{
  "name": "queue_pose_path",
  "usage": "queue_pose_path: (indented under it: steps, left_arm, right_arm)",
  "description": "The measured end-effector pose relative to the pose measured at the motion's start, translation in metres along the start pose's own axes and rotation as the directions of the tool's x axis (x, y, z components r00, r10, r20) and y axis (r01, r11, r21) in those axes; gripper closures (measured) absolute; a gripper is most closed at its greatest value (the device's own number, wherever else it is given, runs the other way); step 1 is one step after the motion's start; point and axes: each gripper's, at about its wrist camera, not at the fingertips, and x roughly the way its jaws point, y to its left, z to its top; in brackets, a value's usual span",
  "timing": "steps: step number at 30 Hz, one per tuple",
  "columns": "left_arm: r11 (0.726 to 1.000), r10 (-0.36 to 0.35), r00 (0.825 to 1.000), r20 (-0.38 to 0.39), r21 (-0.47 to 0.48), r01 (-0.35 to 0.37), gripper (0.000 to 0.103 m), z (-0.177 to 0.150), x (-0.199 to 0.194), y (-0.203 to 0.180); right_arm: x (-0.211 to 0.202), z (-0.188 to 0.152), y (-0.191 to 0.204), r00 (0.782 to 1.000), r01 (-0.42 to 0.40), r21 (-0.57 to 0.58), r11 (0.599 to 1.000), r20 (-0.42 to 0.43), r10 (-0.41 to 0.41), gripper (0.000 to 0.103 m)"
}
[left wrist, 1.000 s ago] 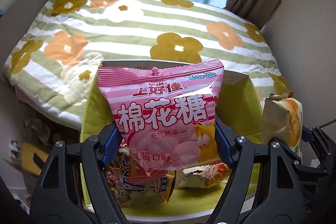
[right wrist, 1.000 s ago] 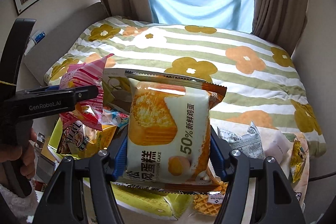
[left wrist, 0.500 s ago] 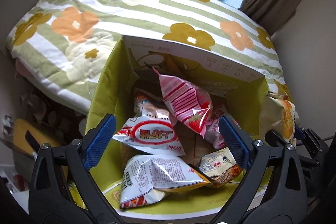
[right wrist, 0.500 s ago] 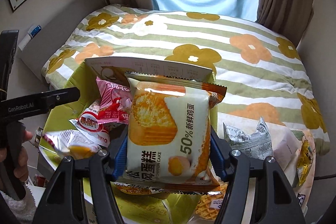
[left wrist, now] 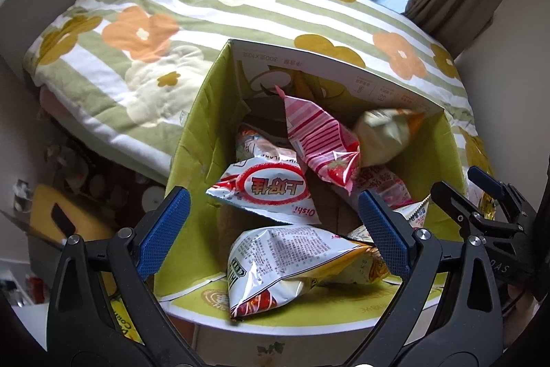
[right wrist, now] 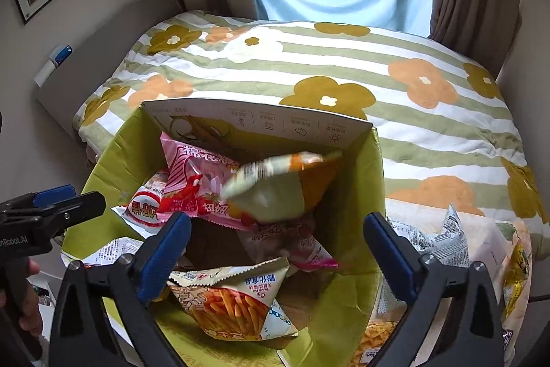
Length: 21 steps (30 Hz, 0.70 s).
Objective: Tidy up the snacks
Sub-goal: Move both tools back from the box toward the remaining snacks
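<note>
Both tongs spread wide over the open snack box, nothing between their pads.

The right gripper (right wrist: 276, 248) has just opened its jaws; the cake packet (right wrist: 275, 188) it let go is a blur in mid-air beyond its tips, inside the green cardboard box (right wrist: 343, 308). The left gripper (left wrist: 271, 231) also stands spread and bare, its jaws having opened a little sooner, with the pink marshmallow bag (left wrist: 321, 145) lying past its tips, propped against the far wall among other packets. Nearer the left tongs sit a red-and-white Oishi bag (left wrist: 268, 191) and a silver-backed packet (left wrist: 285, 263); a fries packet (right wrist: 233, 305) lies under the right tongs. More snack packs (right wrist: 436, 239) wait outside on the flowered bedspread (right wrist: 395, 64), right of the box.
</note>
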Motion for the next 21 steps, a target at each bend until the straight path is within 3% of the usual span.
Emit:
queue_pose_path:
  steps: [11, 21]
  left_arm:
    - [0.999, -0.020, 1.000, 0.024, 0.027, 0.019, 0.006, -0.017, -0.022, -0.010]
    - [0.990, -0.087, 0.994, 0.062, 0.117, 0.079, 0.006, -0.028, -0.045, -0.042]
  right_arm:
    - [-0.021, -0.014, 0.006, 1.000, -0.018, 0.001, 1.000, 0.002, 0.018, 0.003]
    - [-0.064, -0.032, -0.010, 0.998, 0.050, 0.068, 0.996, 0.032, -0.053, 0.003]
